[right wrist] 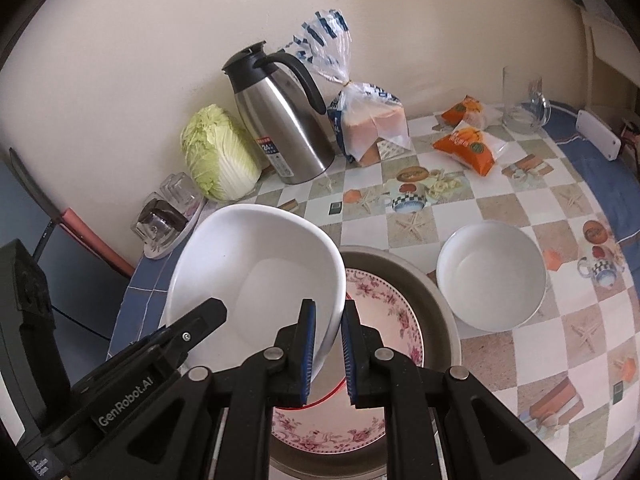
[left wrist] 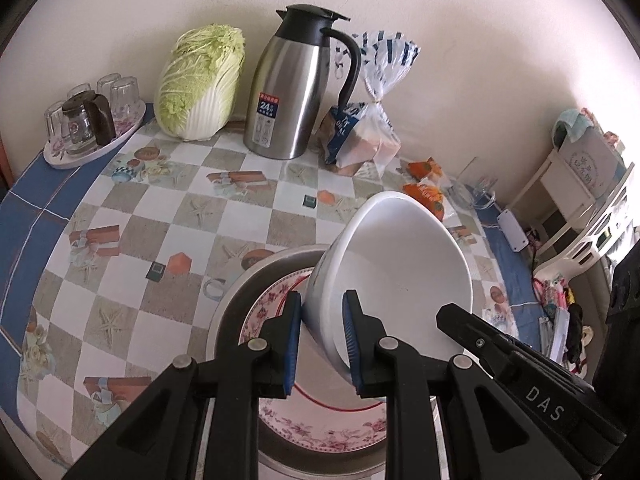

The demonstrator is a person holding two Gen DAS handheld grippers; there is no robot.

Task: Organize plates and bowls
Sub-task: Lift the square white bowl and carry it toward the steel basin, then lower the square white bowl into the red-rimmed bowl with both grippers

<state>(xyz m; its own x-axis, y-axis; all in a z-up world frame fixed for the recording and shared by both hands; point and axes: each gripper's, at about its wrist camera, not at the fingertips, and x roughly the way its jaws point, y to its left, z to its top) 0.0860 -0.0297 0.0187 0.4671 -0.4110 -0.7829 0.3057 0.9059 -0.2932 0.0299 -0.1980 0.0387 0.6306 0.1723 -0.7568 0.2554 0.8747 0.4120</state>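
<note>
A large white bowl hangs tilted above a floral plate that lies inside a grey metal pan. My left gripper is shut on the bowl's left rim. My right gripper is shut on the bowl's right rim. Each gripper's black body shows in the other's view. A second, smaller white bowl stands upright on the table to the right of the pan.
On the checkered tablecloth at the back stand a cabbage, a steel thermos jug, a bread bag, orange snack packs, a glass mug and a tray of glasses. A white shelf is on the right.
</note>
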